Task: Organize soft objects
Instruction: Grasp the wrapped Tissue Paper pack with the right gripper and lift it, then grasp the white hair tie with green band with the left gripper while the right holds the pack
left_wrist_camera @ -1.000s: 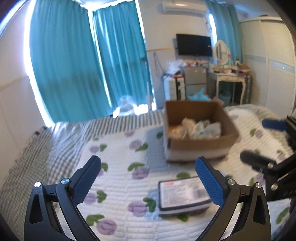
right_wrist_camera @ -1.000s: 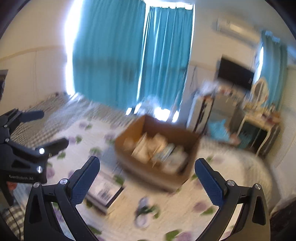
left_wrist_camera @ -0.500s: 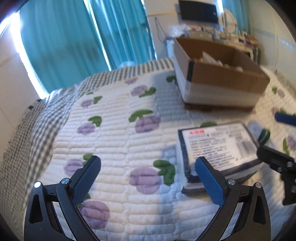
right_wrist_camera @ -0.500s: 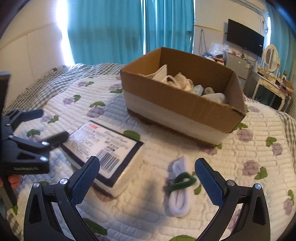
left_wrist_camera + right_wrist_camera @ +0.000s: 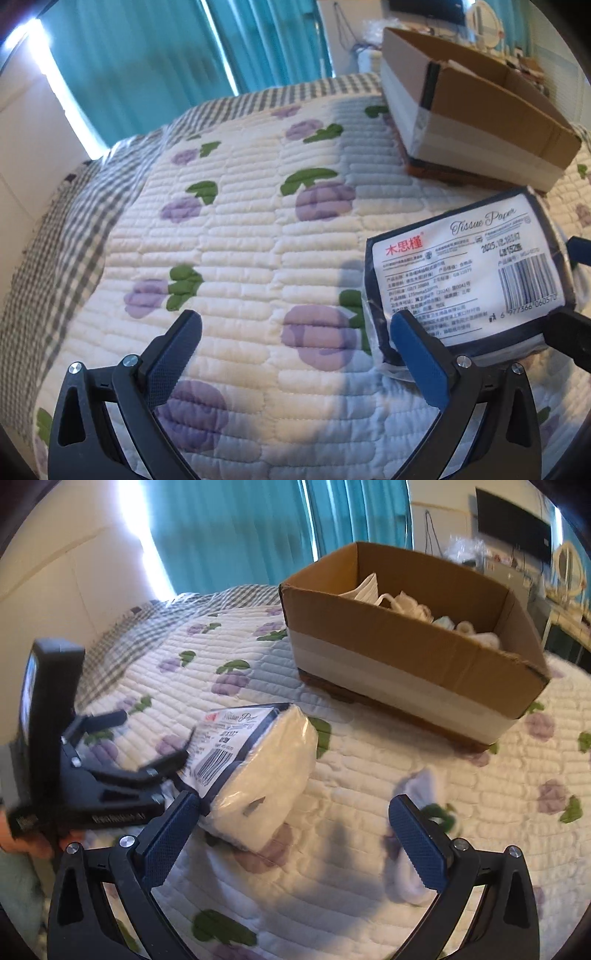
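A tissue paper pack in clear wrap with a white label and dark border lies on the quilt. My left gripper is open, its right finger over the pack's near-left corner and only quilt between the fingers. In the right wrist view the pack sits just ahead of my open right gripper, close to its left finger. A rolled white sock with a green band lies by the right finger. The left gripper comes in from the left, one fingertip at the pack's label.
An open cardboard box with white tape and several soft pale items inside stands on the bed behind the pack; it also shows as the box. The bed carries a white quilt with purple flowers. Teal curtains and furniture stand beyond.
Both grippers have dropped lower and moved in toward the tissue pack, which now looks much larger. Both stay open.
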A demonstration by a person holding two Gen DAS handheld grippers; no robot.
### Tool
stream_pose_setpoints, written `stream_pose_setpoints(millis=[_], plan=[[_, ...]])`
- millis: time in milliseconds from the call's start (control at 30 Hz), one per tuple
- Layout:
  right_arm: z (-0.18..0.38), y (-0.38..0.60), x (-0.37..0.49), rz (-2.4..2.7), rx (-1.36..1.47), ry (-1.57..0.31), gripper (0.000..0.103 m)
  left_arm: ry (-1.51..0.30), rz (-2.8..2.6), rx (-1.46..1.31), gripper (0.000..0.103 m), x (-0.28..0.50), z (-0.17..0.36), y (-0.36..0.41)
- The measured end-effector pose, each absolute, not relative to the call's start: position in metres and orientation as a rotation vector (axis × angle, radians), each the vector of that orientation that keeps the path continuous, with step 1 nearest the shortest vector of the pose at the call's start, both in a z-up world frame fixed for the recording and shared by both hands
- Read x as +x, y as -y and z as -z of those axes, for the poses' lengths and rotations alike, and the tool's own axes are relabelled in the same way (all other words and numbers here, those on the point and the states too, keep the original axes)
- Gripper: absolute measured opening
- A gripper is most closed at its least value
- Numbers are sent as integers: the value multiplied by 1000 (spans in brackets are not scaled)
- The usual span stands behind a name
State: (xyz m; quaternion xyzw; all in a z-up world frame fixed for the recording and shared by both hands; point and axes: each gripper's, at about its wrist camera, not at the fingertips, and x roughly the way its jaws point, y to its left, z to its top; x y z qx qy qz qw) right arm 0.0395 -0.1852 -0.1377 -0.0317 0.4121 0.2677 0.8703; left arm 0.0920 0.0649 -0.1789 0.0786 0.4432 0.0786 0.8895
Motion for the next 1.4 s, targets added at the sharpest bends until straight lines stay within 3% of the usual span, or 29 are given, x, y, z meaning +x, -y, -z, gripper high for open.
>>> stream_pose_setpoints(millis=[200,300,400,467,567,1033,1300,1367,1400], plan=[[142,163,59,-620,27,-924,102,-943,-208,133,103,95,183,-75],[147,149,66,-647,58,-955,96,-949,-218,99,103,96,183,-82],[152,136,71,-685,86,-979,76,-933,-221,79,103,93,180,-85],[151,131,72,-733,123,-992,54,-917,-221,78,102,90,176,-84],[145,127,68,-748,118,-975,49,-905,-197,70,102,87,165,-83],[38,236,17,-436,-194,-664,45,-762,-51,65,102,71,100,8],[56,312,24,-252,-238,-713,45,-830,54,84,101,86,123,86],[66,323,28,-252,-212,-731,45,-857,88,113,89,91,135,105],[71,326,30,-250,-204,-737,45,-869,100,118,89,93,138,110]])
